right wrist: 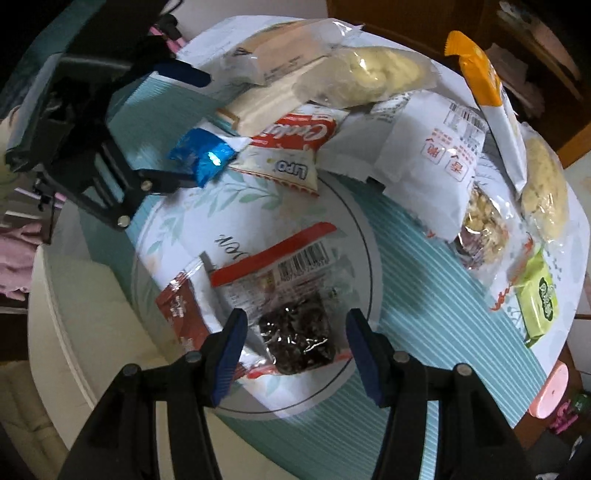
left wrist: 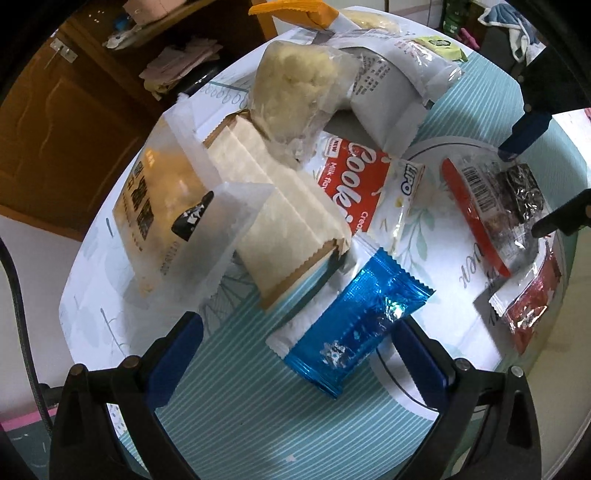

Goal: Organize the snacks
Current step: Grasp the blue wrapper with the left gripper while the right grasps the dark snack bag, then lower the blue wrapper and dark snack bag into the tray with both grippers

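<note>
Snacks lay scattered over a round table (left wrist: 229,373) with a teal striped and floral cover. Left hand-held gripper (left wrist: 295,354) pointed steeply down, jaws wide apart, straddling a shiny blue foil packet (left wrist: 351,314) with a white crimped end; the packet's near end sat between the blue pads, and whether the right pad touched it I could not tell. Right hand-held gripper (right wrist: 295,347) also pointed steeply down, jaws about half open, either side of a clear packet with a red edge and barcode (right wrist: 280,295), dark glossy snack inside; pads not visibly pressing it. A small red packet (right wrist: 181,314) lay just beside it, partly under the left finger.

Farther out from the blue packet: a red-and-white Lipo cookie packet (left wrist: 364,181), touching it. Over that, a tan wafer-like pack (left wrist: 291,221) in clear wrap, and a frosted pouch with yellow contents (left wrist: 166,221) leaning on it. On top sat a clear bag of pale puffed snack (left wrist: 299,88), with a white packet with printed text (left wrist: 391,96) beside it and an orange-topped packet (left wrist: 291,9) at the far edge.

In the right wrist view, a clear bag of nut-like pieces (right wrist: 484,225), a pale round cracker pack (right wrist: 546,188) and a green packet (right wrist: 539,299) lay toward the table's right edge, well apart from the grippers.
</note>
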A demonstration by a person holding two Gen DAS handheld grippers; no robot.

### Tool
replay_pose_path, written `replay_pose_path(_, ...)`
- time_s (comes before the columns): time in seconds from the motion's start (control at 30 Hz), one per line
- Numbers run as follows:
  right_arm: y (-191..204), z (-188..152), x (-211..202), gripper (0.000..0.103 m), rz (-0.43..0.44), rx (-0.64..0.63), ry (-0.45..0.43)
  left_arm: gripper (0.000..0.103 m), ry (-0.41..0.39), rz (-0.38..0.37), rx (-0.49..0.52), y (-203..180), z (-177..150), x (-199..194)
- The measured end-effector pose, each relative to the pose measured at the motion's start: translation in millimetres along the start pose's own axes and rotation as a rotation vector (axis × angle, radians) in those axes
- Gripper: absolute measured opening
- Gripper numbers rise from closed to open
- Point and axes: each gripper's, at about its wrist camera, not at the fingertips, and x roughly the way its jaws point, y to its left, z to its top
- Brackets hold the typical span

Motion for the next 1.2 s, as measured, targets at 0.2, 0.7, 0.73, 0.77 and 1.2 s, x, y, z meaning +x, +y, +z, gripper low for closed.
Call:
replay_pose_path(0.2,8,-5,18,0.068,-0.031,-0.067,0.040,0.100,-0.004,-0.022,0.007,-1,10,4)
replay_pose_path(0.7,9,-38,19,0.049,-0.198,-0.022,-0.035,0.028,-0.060,-0.079,-0.154,-18,-9,-24)
replay_pose_path(0.73,10,-39,11,0.049,-0.198,-0.008,-0.057,0.028,-0.071,-0.077,-0.168,-16,-13,-30)
replay_pose_path(0.77,15,-41,5,0.049,-0.205,0.008,-0.078,0.028,-0.076,-0.083,-0.179,-15,-17,-35)
replay_pose_path(1.2,49,-65,-65,0.049,-0.232,0.090,-0.247,0.028,-0.084,-0.036,-0.272,-23,-58,-90)
